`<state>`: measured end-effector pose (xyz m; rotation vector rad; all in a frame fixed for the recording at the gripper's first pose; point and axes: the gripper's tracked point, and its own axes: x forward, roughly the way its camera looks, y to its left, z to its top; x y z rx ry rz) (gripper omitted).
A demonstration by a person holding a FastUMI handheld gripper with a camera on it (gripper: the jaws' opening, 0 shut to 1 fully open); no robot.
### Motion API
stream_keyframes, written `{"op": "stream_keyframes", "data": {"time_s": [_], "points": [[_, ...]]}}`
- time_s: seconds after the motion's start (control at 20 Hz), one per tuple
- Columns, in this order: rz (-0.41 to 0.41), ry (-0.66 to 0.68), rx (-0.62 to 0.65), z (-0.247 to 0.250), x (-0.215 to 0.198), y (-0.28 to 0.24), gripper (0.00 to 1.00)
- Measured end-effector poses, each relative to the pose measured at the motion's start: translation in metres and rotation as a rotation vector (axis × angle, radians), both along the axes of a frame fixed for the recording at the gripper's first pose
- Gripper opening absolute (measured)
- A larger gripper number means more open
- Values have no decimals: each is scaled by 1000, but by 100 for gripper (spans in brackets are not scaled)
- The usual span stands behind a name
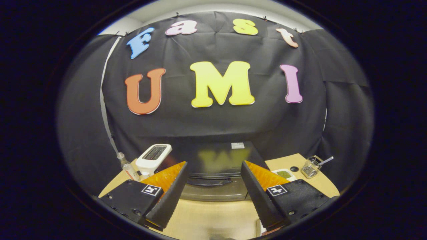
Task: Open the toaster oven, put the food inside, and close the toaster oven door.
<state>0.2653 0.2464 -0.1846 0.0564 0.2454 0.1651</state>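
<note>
The black toaster oven (213, 160) stands on the wooden table (213, 216), just ahead of my fingers, seen from above and in front. Its door is closed, and the dark handle (208, 181) runs across the top of the glass front (213, 192). My gripper (213, 176) is open, fingers spread wide to either side of the oven front, nothing between them. To the right of the oven, partly behind my right finger, a small white dish (283, 173) holds something green.
A white pop-up toaster (152, 157) stands left of the oven, with a clear bottle (126, 166) beside it. A wire holder (310, 167) with a utensil sits at the right, and a small dark round hole (294, 168) marks the tabletop. Black cloth walls surround the table.
</note>
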Motion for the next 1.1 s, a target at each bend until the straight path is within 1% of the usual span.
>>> {"op": "stream_keyframes", "data": {"time_s": [0.1, 0.25, 0.45, 0.8, 1.1], "points": [[6, 40, -9, -25, 24, 13, 100], [4, 91, -32, -55, 46, 21, 100], [-8, 102, -52, -65, 54, 22, 100], [-13, 104, -90, -73, 13, 17, 100], [-21, 136, -118, -94, -29, 12, 100]]}}
